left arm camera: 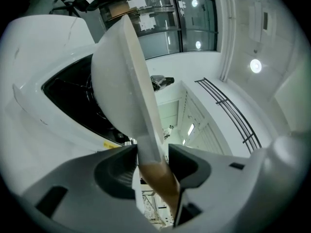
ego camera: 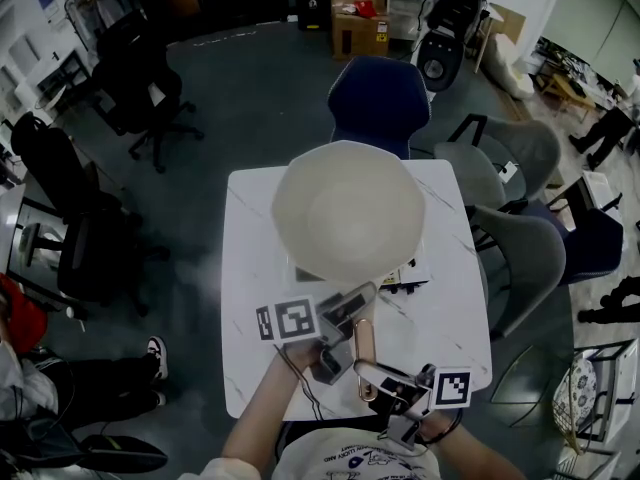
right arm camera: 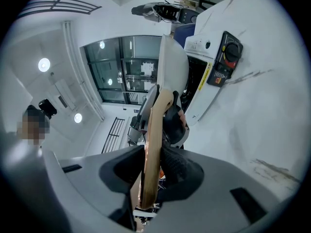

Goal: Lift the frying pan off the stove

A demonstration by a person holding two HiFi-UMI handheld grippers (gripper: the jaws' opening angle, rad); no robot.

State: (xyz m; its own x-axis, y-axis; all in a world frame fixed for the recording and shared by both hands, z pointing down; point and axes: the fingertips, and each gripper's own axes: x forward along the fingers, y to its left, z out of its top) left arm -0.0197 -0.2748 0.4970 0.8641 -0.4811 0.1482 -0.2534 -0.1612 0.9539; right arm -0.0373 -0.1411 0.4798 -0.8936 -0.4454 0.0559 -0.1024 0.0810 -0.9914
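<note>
Holds cream-white round frying pan [ego camera: 348, 211] raised above white box-shaped stove [right arm camera: 204, 52]. Clamps right tongs [right arm camera: 153, 154] on its copper-brown handle [ego camera: 366, 353]; straddles the handle's pale neck with left tongs [left arm camera: 151, 152] parted, slack. Beneath the stove, white marble tabletop [ego camera: 250, 268]; beyond it, blue chair [ego camera: 380, 103], grey floor [ego camera: 250, 88].

**Person's equipment and clothing.** The left tool [ego camera: 360, 298] and right tool [ego camera: 366, 373] are formed as light grey moulded shells. A marker cube [ego camera: 288, 319] with black-and-white squares is mounted at 9 o'clock of the left tool, and a second marker cube [ego camera: 452, 387] at 3 o'clock of the right. The inner pads [right arm camera: 182, 171] are dark and textured. A thin dark cable [ego camera: 300, 383] is seen below the left tool. A white T-shirt [ego camera: 345, 460] with dark print is worn.
</note>
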